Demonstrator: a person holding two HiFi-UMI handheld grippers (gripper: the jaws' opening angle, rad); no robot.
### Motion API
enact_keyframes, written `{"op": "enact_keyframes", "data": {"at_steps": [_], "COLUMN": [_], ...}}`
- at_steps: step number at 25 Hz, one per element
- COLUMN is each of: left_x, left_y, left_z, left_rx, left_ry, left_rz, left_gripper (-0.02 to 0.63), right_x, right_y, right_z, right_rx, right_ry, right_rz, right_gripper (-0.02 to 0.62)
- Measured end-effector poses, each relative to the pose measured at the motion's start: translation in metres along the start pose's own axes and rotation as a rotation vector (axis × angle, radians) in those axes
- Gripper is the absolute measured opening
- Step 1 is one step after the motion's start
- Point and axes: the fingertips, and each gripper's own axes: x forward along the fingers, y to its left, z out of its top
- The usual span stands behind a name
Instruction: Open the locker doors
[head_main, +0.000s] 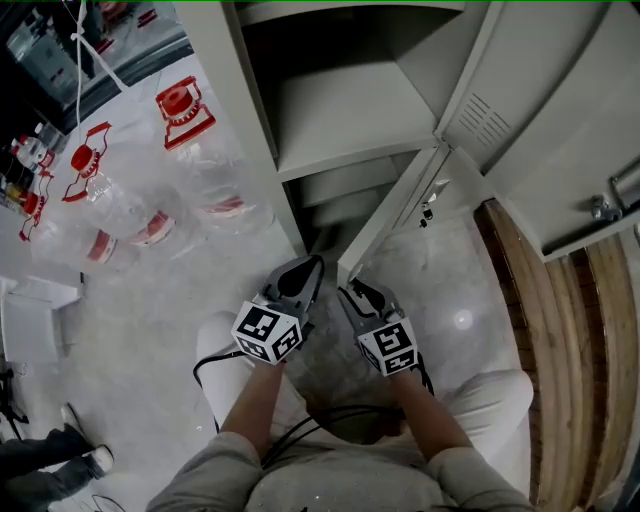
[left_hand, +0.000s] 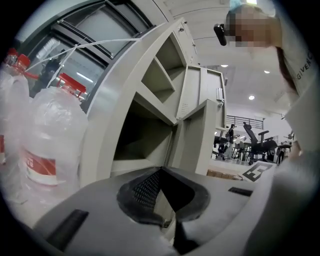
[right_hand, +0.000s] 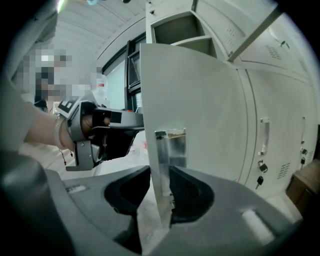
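Pale, glossy floor (head_main: 150, 310) underfoot; grey-white lockers (head_main: 255, 120) straight ahead, seen steeply from above. Upper door (head_main: 560, 110) swung wide to the right, vent slots near its hinge side; bare shelf (head_main: 350, 110) exposed inside. Lower door (right_hand: 200, 100) partly ajar, hinged on the right, free edge pointing back toward the person.

Right gripper (right_hand: 160, 182) clamped on that free edge, one pad on each face, at the foot of a shiny metal plate (right_hand: 172, 147) set into the door front. Left gripper (left_hand: 161, 172) closed, tips meeting, nothing between them. Held just left of the right one and aimed at the dark lower compartment (left_hand: 135, 140). Both low down, close together, near the floor.

Big clear water bottles (head_main: 185, 115) with red caps and handles standing on the floor left of the lockers. Brown wooden planks (head_main: 560, 360) low at the right. Neighbouring doors further right closed, one with a bar handle (right_hand: 264, 136) and a key (right_hand: 260, 182) hanging below it.
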Motion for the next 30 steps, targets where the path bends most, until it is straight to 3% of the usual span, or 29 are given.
{"op": "enact_keyframes", "data": {"at_steps": [7, 14, 22, 30], "left_x": [0.018, 0.042, 0.061, 0.065], "left_y": [-0.033, -0.067, -0.085, -0.084], "left_z": [-0.003, -0.009, -0.009, -0.006], "left_rx": [-0.003, -0.010, -0.019, -0.010], "left_ry": [0.017, 0.027, 0.026, 0.017], "left_rz": [-0.094, -0.184, -0.235, -0.232], "left_gripper": [-0.002, -0.002, -0.002, -0.002], "right_x": [-0.043, -0.085, -0.143, -0.182], "right_y": [-0.013, -0.037, -0.084, -0.135], "right_z": [-0.013, -0.025, -0.043, -0.052], "right_rx": [0.002, 0.020, 0.169, 0.311], "right_ry": [-0.034, -0.059, -0.117, -0.191], "right_rz": [0.012, -0.045, -0.217, -0.412], "right_gripper": [0.125, 0.135, 0.098, 0.087]}}
